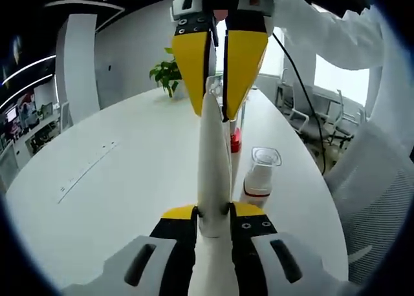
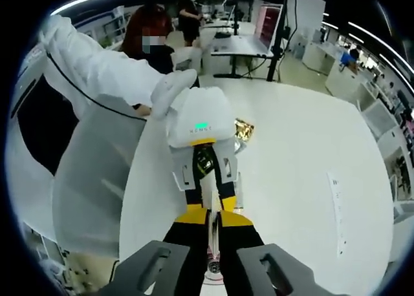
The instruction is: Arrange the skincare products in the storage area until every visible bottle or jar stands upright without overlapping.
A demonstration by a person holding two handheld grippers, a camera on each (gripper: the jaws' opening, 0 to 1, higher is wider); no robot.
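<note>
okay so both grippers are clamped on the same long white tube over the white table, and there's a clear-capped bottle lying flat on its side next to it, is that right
Nearly. In the left gripper view, the clear-capped bottle stands upright on the white table, not on its side. The rest holds: the left gripper and the right gripper both close on the long white tube.

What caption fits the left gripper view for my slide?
Left tongs and right tongs grip opposite ends of a white tube above the white table.
</note>
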